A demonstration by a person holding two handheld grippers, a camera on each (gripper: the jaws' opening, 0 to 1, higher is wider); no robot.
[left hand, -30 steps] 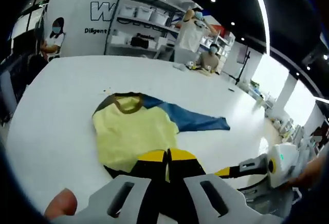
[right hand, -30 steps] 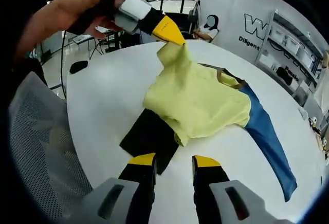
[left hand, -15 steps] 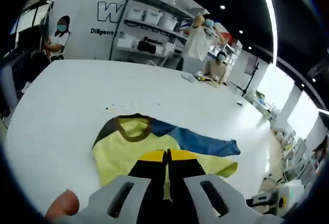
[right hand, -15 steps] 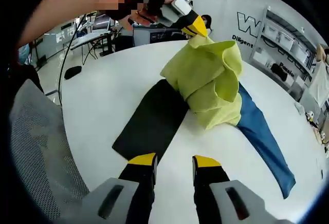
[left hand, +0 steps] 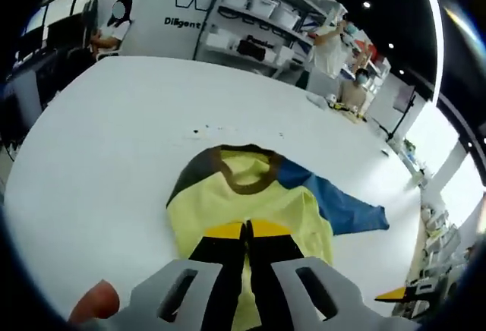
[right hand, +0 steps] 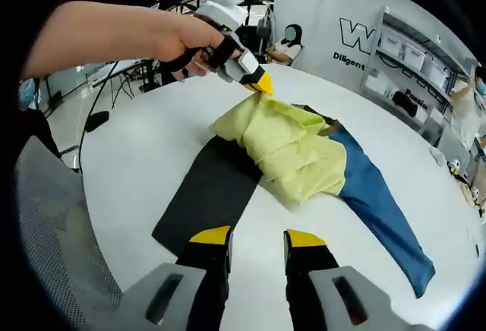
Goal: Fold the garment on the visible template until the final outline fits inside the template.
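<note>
A yellow garment (right hand: 292, 149) with a brown collar (left hand: 241, 183) and a blue sleeve (right hand: 380, 209) lies on the white table (left hand: 114, 141), its lower part folded up over itself. A black template (right hand: 209, 190) sticks out from under it toward me. My left gripper (left hand: 246, 229) is shut on the yellow hem; in the right gripper view the left gripper (right hand: 260, 84) holds that hem low over the garment's far side. My right gripper (right hand: 257, 237) hovers open above the table near the template's near end, holding nothing.
A grey mesh chair back (right hand: 53, 217) stands by the table's near edge. Shelves (left hand: 258, 31) and people (left hand: 338, 50) are beyond the far side of the table. The right gripper's yellow tip (left hand: 395, 294) shows low at the table's edge.
The left gripper carried the lifted yellow hem over toward the collar and lowered it, so the body is folded and more of the black template is uncovered. The right gripper stayed open.
</note>
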